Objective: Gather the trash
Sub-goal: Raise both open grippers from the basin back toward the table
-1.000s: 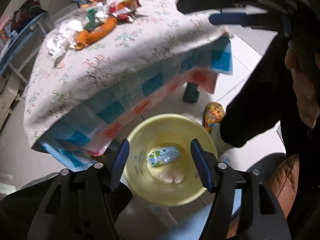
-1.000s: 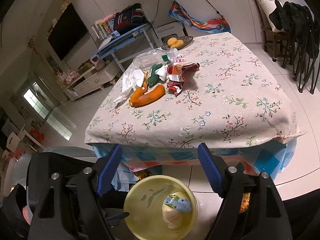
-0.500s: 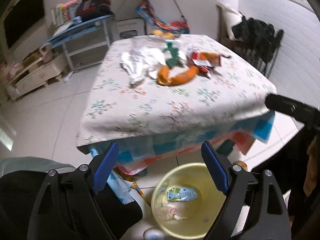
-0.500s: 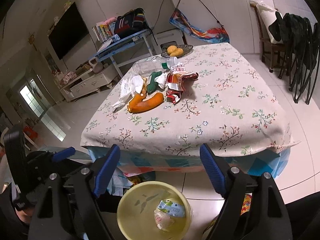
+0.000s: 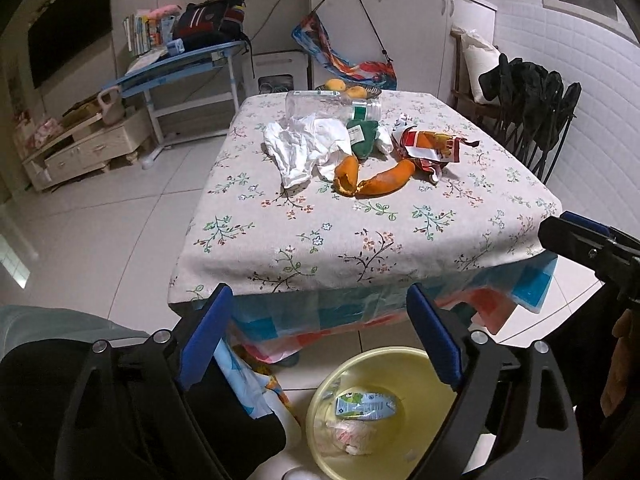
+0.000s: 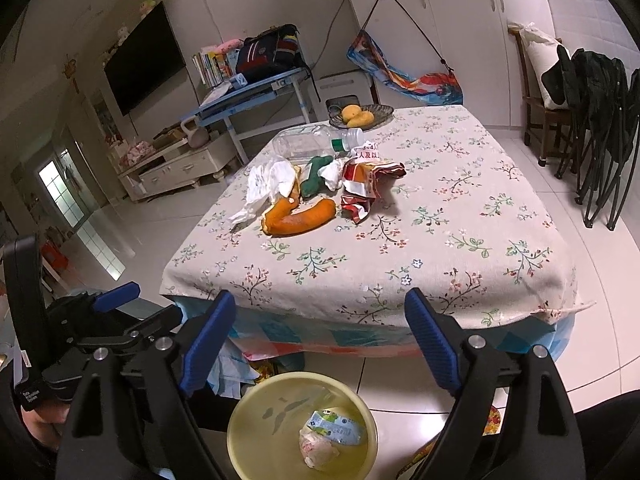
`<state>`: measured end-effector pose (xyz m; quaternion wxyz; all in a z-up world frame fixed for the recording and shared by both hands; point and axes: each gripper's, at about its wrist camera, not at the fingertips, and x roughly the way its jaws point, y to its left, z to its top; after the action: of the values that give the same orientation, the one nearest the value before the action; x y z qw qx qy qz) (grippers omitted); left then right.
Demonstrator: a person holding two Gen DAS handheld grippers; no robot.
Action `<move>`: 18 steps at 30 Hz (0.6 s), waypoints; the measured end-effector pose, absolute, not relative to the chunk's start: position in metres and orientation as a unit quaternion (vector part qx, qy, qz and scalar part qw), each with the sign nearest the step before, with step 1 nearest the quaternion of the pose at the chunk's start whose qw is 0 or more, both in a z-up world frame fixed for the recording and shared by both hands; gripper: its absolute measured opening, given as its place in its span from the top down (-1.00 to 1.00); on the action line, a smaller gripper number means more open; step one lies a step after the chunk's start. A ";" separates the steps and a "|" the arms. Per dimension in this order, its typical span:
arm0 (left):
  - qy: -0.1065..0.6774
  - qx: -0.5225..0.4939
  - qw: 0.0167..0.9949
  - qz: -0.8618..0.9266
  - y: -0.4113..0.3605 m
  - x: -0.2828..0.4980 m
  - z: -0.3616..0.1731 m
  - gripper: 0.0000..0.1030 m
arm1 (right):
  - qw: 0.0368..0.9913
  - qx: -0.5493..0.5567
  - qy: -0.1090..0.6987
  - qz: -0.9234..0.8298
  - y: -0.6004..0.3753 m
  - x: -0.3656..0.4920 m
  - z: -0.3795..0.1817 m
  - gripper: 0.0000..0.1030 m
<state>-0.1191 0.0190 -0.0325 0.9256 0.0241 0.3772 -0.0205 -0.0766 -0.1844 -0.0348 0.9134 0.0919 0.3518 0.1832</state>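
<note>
Open tabletop (image 5: 360, 232) before trash pile (image 5: 352, 152)

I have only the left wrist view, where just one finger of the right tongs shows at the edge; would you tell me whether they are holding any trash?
Observer: No. The right tongs are opening with nothing between them, and the yellow bin shows below them.
Operator: Thank you. Is the clear bottle capped?
Observer: It seems so. The clear bottle lies on its side, and a whitish cap shows on its neck, pointing toward the fruit basket.
Operator: And is there any marking on the red wrapper?
Observer: The red wrapper has a white panel with red characters at its far end.
</note>
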 end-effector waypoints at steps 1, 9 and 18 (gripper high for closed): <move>0.377 0.024 0.926 -0.020 0.019 -0.120 -0.032 -0.66 | 0.913 0.091 0.352 0.184 -0.183 -0.077 -0.035 -0.62; 0.374 0.012 0.927 -0.016 0.023 -0.118 -0.030 -0.67 | 0.913 0.085 0.351 0.188 -0.177 -0.077 -0.034 -0.62; 0.373 0.010 0.928 -0.015 0.023 -0.119 -0.029 -0.68 | 0.913 0.080 0.351 0.192 -0.170 -0.078 -0.034 -0.62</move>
<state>-0.1185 0.0234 -0.0294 0.9276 0.0103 0.3730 -0.0153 -0.0782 -0.1699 -0.0344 0.9131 0.0797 0.3510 0.1915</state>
